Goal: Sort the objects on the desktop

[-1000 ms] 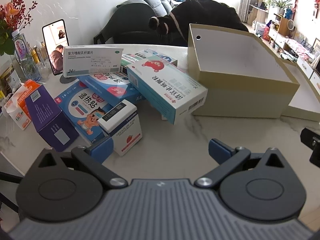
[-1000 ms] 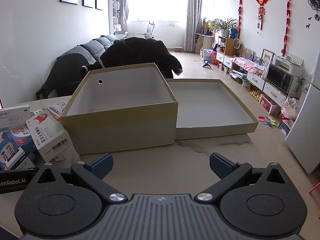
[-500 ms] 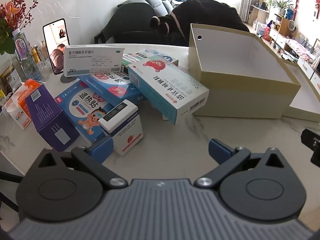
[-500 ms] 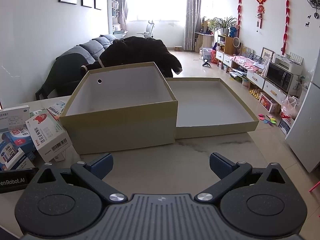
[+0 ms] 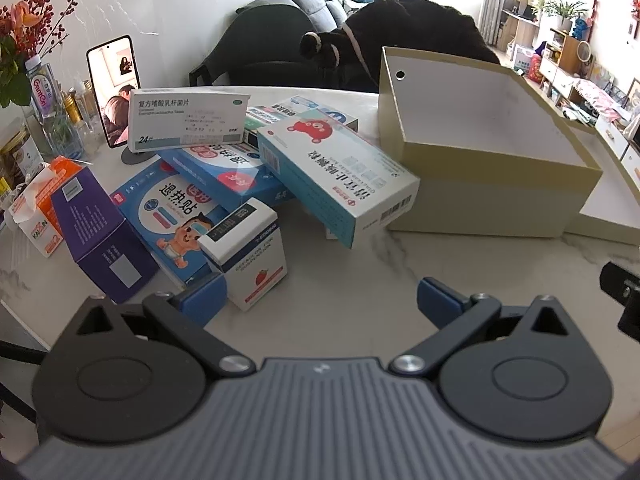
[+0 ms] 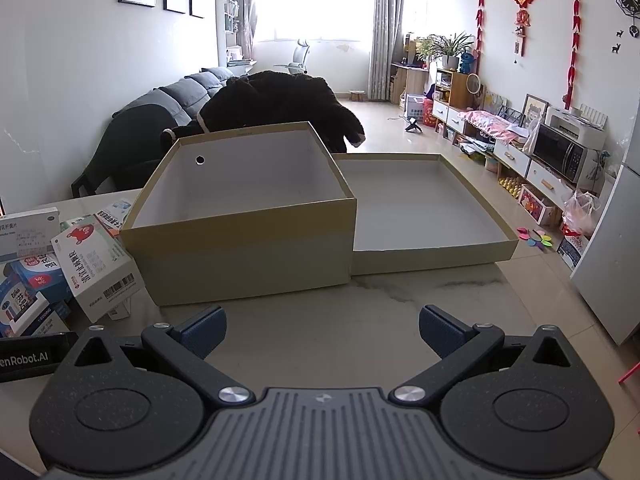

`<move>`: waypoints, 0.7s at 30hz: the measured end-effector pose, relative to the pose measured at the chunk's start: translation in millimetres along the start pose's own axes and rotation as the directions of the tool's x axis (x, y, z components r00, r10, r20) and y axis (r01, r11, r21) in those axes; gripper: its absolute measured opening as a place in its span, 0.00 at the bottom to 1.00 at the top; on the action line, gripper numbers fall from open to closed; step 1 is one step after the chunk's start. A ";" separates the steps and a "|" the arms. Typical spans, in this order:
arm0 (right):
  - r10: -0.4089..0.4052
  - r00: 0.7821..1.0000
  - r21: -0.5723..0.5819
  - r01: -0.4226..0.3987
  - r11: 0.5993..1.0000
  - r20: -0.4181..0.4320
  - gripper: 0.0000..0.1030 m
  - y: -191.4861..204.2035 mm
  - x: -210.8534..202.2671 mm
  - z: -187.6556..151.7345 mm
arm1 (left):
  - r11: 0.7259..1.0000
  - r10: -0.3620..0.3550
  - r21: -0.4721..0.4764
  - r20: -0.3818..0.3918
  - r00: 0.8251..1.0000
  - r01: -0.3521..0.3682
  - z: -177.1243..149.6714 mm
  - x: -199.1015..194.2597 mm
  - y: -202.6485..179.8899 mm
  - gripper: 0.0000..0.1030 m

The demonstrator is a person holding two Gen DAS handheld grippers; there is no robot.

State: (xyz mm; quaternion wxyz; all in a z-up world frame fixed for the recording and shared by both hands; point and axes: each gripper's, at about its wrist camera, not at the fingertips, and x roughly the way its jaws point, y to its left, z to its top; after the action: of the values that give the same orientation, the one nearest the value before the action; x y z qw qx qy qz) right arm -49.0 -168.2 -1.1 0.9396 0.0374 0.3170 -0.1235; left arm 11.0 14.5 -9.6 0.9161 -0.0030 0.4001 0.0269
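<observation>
The small white strawberry-printed carton (image 5: 256,258) is seen at eleven o'clock, just beside the wide-spread, empty left gripper (image 5: 322,300); the right gripper (image 6: 322,330) is likewise spread.

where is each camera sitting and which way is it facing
Left wrist: on the left claw, just above the table, looking forward at the pile of medicine boxes with the open box to their right; own fingers spread wide, holding nothing.
Right wrist: on the right claw, looking straight at the open box and its lid, with the room beyond; fingers wide too.
Shared: the open box, the lid, the bear-print box, the table.
</observation>
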 end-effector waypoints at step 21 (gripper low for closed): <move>-0.004 1.000 -0.008 0.004 1.000 0.000 1.00 0.1 2.3 -1.0 | 1.000 0.001 0.004 0.001 1.000 -0.001 0.6 1.5 -2.5 1.00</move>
State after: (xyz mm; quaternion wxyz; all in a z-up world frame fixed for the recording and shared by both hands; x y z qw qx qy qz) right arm -47.8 -168.4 -3.3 0.9396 0.0329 0.3174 -0.1241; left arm 12.6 12.1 -10.3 0.9162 -0.0008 0.3999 0.0267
